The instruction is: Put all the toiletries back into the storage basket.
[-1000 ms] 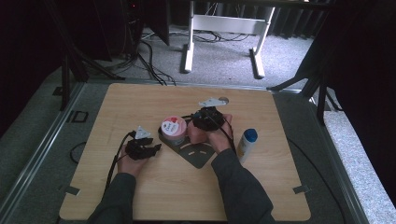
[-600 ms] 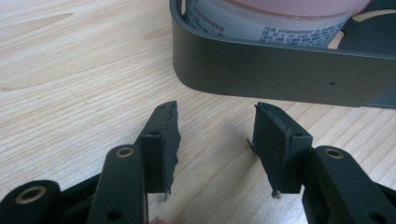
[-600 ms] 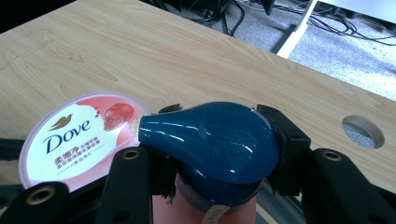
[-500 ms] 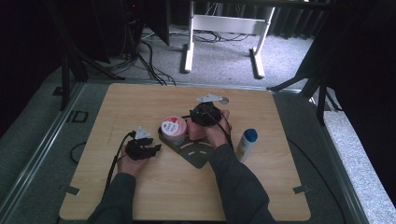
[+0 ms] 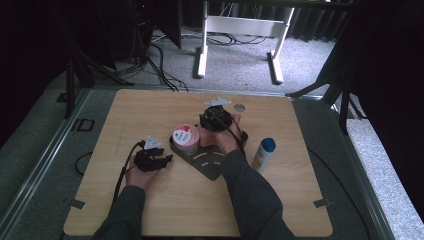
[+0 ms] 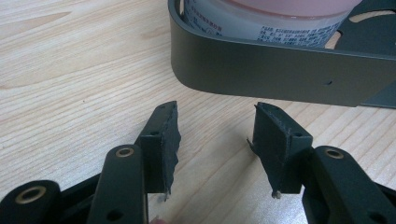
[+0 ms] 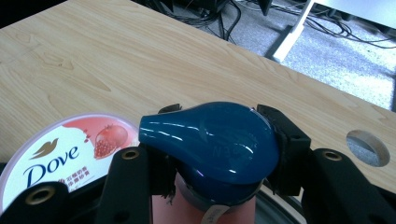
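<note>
Now we grip blue-capped pump bottle [image 7: 210, 144] in right gripper [image 7: 217, 140], jaws pinching it above dark rack [image 6: 280, 74], beside Dove tub [image 7: 70, 149]. Left gripper [image 6: 215, 140] spread, empty, resting on table [image 5: 150, 110]. Next, likely: lower bottle into rack, steady, release.

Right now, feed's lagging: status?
Left tool open, empty. Right tool clamped on blue pump head. Dove tub close beside.

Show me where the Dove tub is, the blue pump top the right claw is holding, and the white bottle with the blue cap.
Dove tub [image 7: 65, 147], right gripper view, on its printed lid.
Blue pump top [image 7: 210, 137], right gripper view, on its glossy upper face.
White bottle [image 5: 262, 156], high view, on its white body.
</note>
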Tool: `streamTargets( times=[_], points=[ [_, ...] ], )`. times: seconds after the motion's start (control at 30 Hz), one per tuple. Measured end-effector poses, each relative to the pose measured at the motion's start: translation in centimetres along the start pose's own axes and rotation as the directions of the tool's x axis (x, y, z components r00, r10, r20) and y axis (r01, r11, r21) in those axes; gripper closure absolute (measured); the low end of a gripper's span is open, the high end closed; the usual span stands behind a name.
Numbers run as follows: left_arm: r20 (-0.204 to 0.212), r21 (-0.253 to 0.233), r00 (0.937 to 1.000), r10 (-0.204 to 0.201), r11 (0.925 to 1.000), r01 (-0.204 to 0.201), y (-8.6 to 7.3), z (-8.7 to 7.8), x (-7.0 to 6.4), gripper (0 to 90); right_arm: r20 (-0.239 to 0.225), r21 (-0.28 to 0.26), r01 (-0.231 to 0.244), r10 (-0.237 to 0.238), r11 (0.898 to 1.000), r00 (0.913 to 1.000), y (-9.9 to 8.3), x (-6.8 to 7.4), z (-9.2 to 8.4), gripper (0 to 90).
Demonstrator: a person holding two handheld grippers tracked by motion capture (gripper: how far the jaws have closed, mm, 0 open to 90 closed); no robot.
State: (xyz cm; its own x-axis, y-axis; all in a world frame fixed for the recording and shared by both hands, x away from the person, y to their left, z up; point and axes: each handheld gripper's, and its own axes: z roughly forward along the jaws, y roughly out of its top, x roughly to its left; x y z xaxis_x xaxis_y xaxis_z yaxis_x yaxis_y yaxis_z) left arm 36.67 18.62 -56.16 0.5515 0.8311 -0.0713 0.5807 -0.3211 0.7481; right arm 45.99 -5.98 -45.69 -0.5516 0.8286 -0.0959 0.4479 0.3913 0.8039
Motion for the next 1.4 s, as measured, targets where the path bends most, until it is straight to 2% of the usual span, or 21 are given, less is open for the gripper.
streamTargets(
  times=[0.43,0.77,1.03,1.4],
  points=[
    [0.002,0.000,1.0000,-0.001,1.0000,0.001,0.0,0.0,0.0,50.7,0.018,-0.010,-0.004,0.004,1.000,0.9998,0.4,-0.3,0.8,51.8],
    [0.005,-0.002,1.0000,0.001,1.0000,-0.001,0.0,0.0,0.0,50.6,0.031,-0.010,0.010,-0.010,1.000,0.9995,0.8,-0.1,1.4,51.7],
    [0.003,0.000,1.0000,0.002,1.0000,-0.002,0.0,0.0,0.0,50.6,0.033,-0.016,0.001,0.000,1.000,0.9995,0.7,-0.1,1.3,51.7],
    [0.000,0.004,1.0000,0.004,1.0000,-0.004,0.0,0.0,-0.1,50.6,0.032,-0.020,0.027,-0.026,0.999,0.9991,0.0,0.2,0.8,51.2]
  ],
)
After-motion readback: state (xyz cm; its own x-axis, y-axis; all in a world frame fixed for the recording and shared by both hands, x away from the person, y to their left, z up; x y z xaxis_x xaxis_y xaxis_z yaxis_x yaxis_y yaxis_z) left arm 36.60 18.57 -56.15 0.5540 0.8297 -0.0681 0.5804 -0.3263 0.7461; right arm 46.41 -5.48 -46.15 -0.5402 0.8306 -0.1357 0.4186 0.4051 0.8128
